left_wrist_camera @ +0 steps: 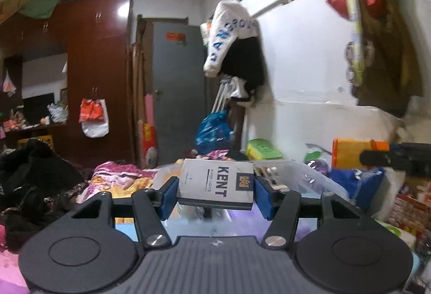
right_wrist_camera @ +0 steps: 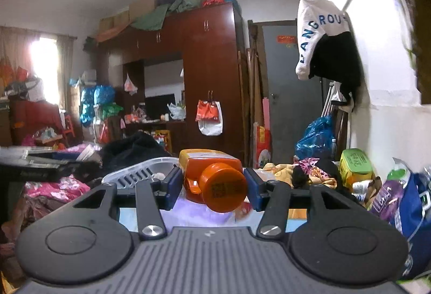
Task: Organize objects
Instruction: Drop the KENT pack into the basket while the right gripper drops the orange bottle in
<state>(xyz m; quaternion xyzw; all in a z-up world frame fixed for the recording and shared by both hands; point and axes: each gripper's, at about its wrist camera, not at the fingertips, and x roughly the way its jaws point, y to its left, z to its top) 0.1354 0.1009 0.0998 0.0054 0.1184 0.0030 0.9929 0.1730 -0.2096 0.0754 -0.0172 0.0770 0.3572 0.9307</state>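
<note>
In the left wrist view my left gripper (left_wrist_camera: pixel 215 190) is shut on a white Kent cigarette pack (left_wrist_camera: pixel 215 182), held flat between its blue pads with the printed face up. A clear plastic bin (left_wrist_camera: pixel 309 178) lies just beyond the pack. At the right edge of that view an orange-and-yellow bottle (left_wrist_camera: pixel 350 156) shows with the dark tip of the other gripper. In the right wrist view my right gripper (right_wrist_camera: pixel 212 186) is shut on an orange bottle (right_wrist_camera: pixel 212 175), which lies on its side with its orange cap pointing at the camera. A slotted white basket (right_wrist_camera: pixel 145 170) sits behind the left finger.
A bed heaped with pink and floral bedding (left_wrist_camera: pixel 118 178) and dark clothes (left_wrist_camera: pixel 32 178) spreads below. A green box (right_wrist_camera: pixel 355 164), blue bags (right_wrist_camera: pixel 315 135) and a blue bag with bottles (right_wrist_camera: pixel 409 202) crowd the right wall. A brown wardrobe (right_wrist_camera: pixel 210 73) and grey door (left_wrist_camera: pixel 177 94) stand behind.
</note>
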